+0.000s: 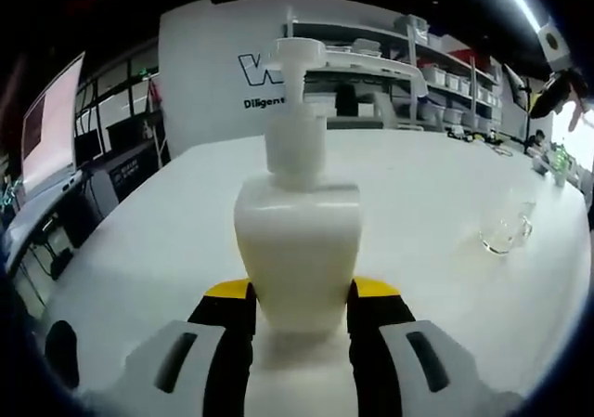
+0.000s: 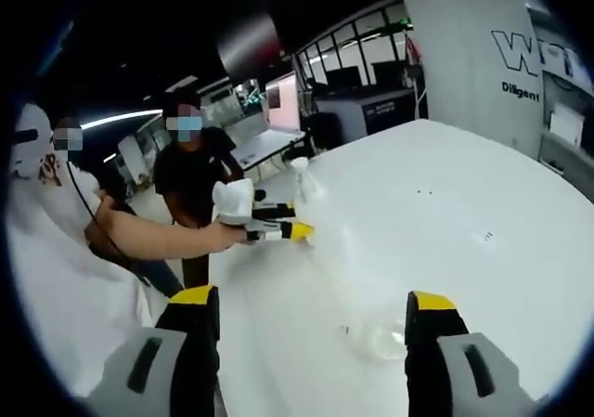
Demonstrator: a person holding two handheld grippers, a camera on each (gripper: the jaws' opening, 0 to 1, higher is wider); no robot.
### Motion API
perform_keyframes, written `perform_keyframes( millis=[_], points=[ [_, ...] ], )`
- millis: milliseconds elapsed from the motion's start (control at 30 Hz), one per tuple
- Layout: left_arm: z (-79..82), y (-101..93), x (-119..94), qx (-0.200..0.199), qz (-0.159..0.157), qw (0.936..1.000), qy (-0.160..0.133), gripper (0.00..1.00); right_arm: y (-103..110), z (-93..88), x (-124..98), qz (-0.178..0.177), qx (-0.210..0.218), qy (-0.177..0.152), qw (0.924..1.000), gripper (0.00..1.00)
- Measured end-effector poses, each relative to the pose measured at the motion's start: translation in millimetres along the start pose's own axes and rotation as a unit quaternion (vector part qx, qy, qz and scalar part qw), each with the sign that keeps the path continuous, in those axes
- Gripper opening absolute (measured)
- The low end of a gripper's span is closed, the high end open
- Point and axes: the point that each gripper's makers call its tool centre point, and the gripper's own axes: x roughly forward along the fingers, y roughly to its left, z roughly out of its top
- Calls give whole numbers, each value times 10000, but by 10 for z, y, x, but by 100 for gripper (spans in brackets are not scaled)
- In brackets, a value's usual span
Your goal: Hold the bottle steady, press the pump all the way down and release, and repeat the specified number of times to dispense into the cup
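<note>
The white pump bottle point(image 1: 297, 250) is clamped at its base by the left gripper point(image 1: 299, 310) near the tabletop point(image 1: 436, 185) edge — smooth, likely top-heavy — while the right gripper point(image 2: 311, 319) is held open above the clear cup point(image 2: 376, 333).

Before me spreads a white table point(image 1: 436, 194). Beyond its far edge I see a white panel point(image 1: 209, 73) with dark lettering, and shelves point(image 1: 436, 73) of boxes beside it. At the table's near corner stands a person in a black shirt point(image 2: 190, 180).
</note>
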Motion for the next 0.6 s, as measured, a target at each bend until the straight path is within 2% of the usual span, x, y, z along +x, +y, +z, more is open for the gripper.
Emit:
perform_keyframes(
  millis=[33,67,100,167,433,467,600],
  points=[
    [1,-4,-5,3,0,10000,0,37,25,-24,0,89,76,56,9999,79],
    [2,-4,-5,46,-8,10000,-12,37,5,-8,-4,26,19,10,10000,79],
    [0,-3,-3,12,-13,10000,-4,37,21,13,-7,51,-109,-68,9999,80],
    [-1,-2,-1,25,-12,10000,2,37,16,14,-8,46,0,-27,10000,79],
    [-9,0,0,-16,-36,10000,57,37,21,18,1,43,-35,5,10000,78],
    [-4,8,0,77,-28,10000,41,37,34,32,0,72,25,-26,10000,77],
    [-10,33,0,-21,-2,10000,40,37,37,27,-1,58,-32,13,10000,77]
  ],
)
